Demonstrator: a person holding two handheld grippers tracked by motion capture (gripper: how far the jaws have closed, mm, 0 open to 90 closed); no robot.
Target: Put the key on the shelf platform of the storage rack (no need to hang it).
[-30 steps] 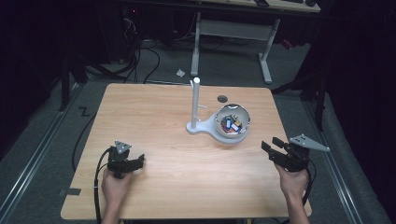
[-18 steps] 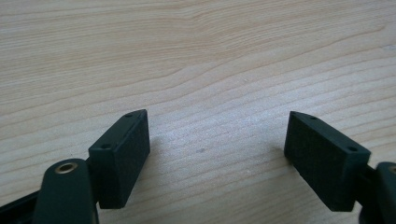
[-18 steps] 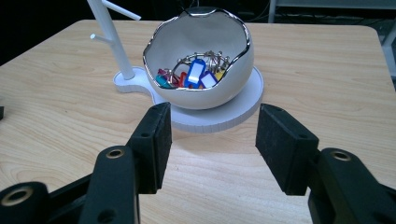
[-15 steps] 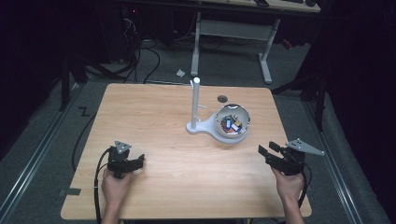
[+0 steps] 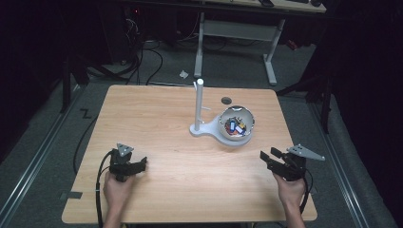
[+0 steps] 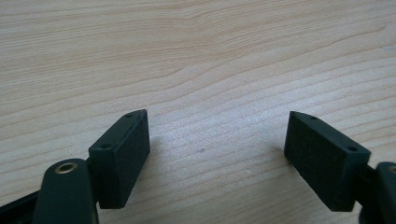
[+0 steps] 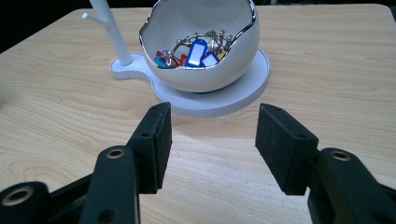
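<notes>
Resting low near the desk's (image 5: 157, 123) front left corner, the left gripper (image 5: 139, 164) has its jaws spread wide with nothing between them; the left gripper view shows bare wood grain in the gap (image 6: 217, 140). A hand (image 5: 116, 187) holds it from the front edge, and its cable (image 5: 99, 190) trails back over that edge.

Near the front right corner, the right gripper (image 5: 266, 158) is held by the other hand (image 5: 290, 192), with its grey three-cornered plate (image 5: 305, 152) on top. Its jaws also stand well apart and grip nothing; in the right gripper view (image 7: 212, 135) they frame an open strip of desk, pointing toward the bowl.

The white bowl (image 5: 235, 135) sits right of the desk's centre, nearer the far edge, well apart from both grippers. It has a shiny, uneven rim and stands on the round end of a white flat base (image 7: 219, 105). Inside lie small coloured tags (image 7: 196, 52), blue, red and yellow among them, along with metal rings (image 7: 212, 37). A white upright post (image 5: 199, 104) with a short side peg rises from the narrow end of the same base, just left of the bowl. A small dark round spot (image 5: 226, 100) lies on the desk behind the bowl, close to the far edge.
</notes>
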